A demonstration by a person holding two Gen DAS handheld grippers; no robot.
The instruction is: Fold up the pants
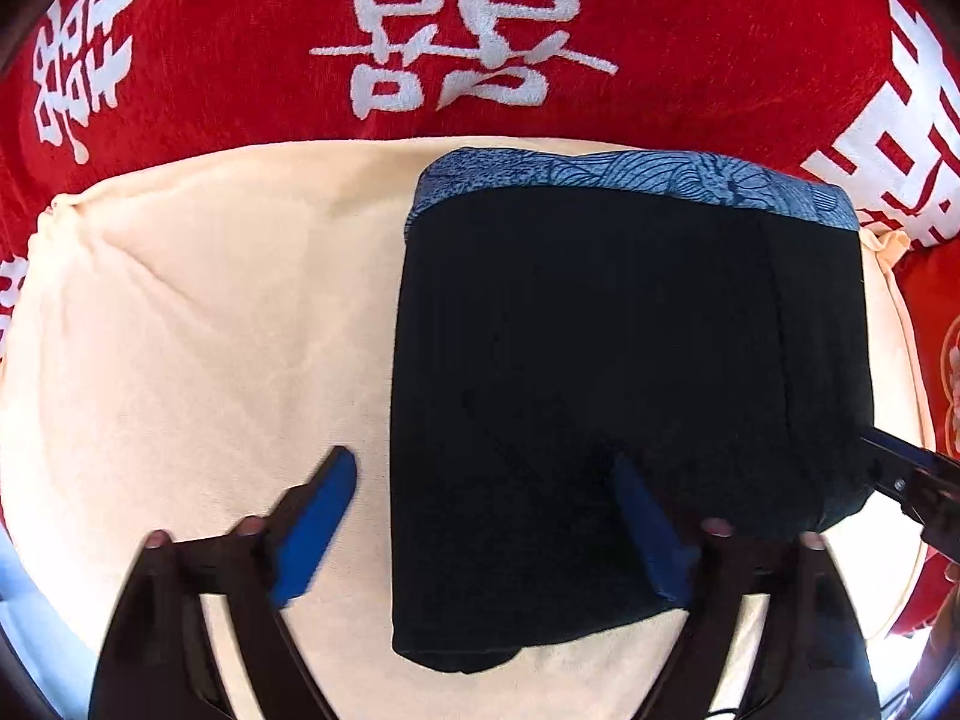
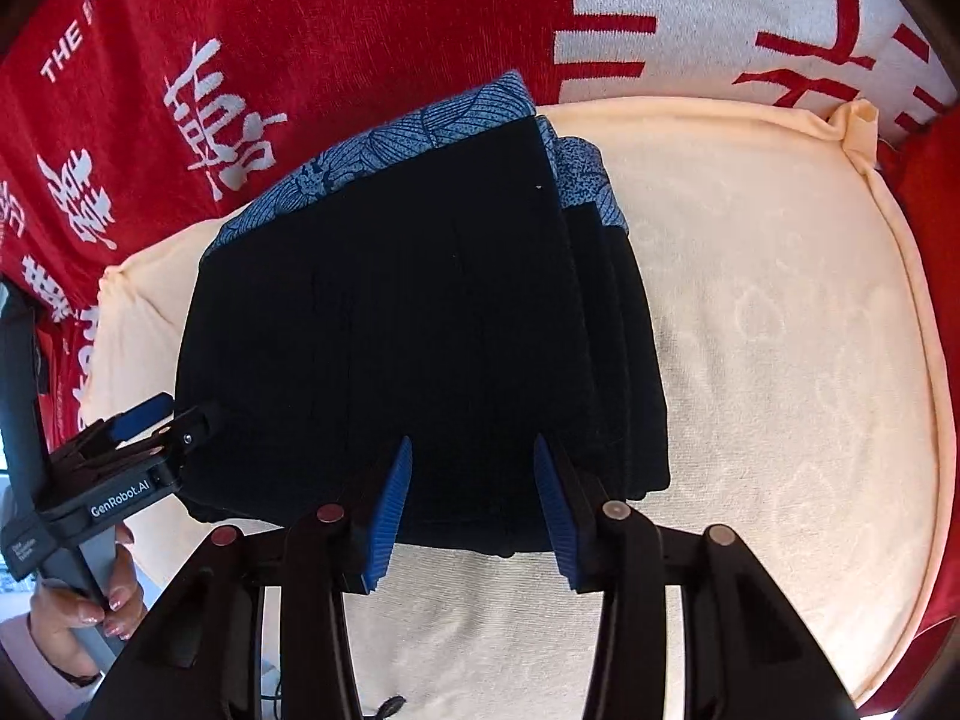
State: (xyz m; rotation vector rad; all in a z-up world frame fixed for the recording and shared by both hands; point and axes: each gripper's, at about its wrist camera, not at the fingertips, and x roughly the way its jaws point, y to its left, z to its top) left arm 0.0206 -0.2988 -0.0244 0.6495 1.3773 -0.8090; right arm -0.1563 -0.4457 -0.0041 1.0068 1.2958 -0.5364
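Nearest in the left wrist view, the left tool points down with its blue-padded fingers spread wide; nothing is gripped. Its left finger hangs over bare cream cushion, its right finger over the near left part of the folded pants, so the pants' left edge runs between the two.

In the right wrist view, the right tool stands partly open above the near edge of the pants, both blue pads over black cloth; whether they touch it cannot be told. No fold is pinched between them. The left tool appears at the near left corner of the pants, its handle held by a hand.

The pants lie as a compact black rectangle on the cream cushion, stacked layers showing along the right side. At the far edge a blue leaf-patterned band is exposed.

Beyond and around the cushion lies a red cloth with white characters.
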